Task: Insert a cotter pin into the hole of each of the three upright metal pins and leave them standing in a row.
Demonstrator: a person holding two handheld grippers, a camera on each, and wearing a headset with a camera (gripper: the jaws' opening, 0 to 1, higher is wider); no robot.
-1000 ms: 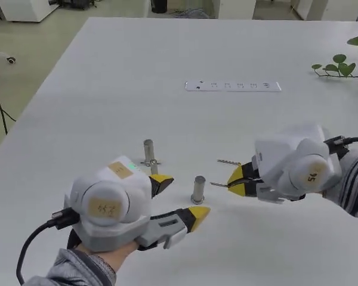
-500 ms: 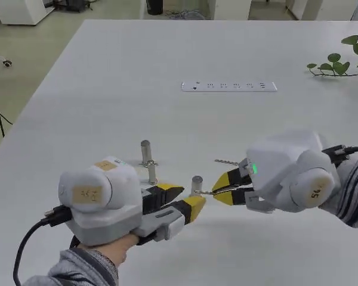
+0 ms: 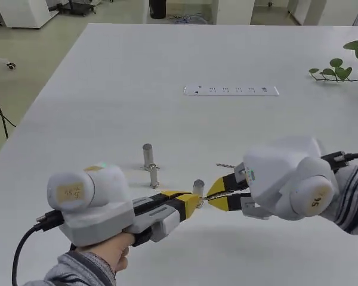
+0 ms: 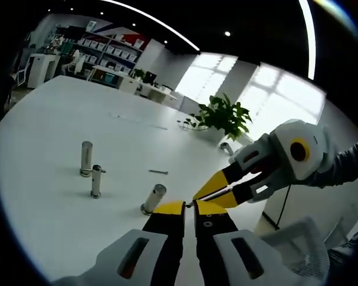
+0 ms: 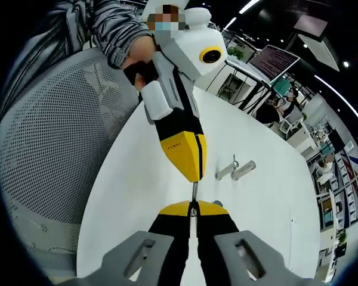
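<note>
Lying level left to right, the cotter pin (image 3: 205,195) is clamped at either end by the left gripper (image 3: 193,200) and right gripper (image 3: 213,197), just nearer than the bare metal pin (image 3: 198,186)

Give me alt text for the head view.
The left hand-held gripper and right hand-held gripper both pinch one thin metal cotter pin above a white table. Three upright grey metal pins stand nearby.

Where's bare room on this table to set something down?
Bare: the stretch between the power strip and the metal pins, and the table's left side. Crowded: front centre, where the left gripper and right gripper meet beside the nearest pin.
</note>
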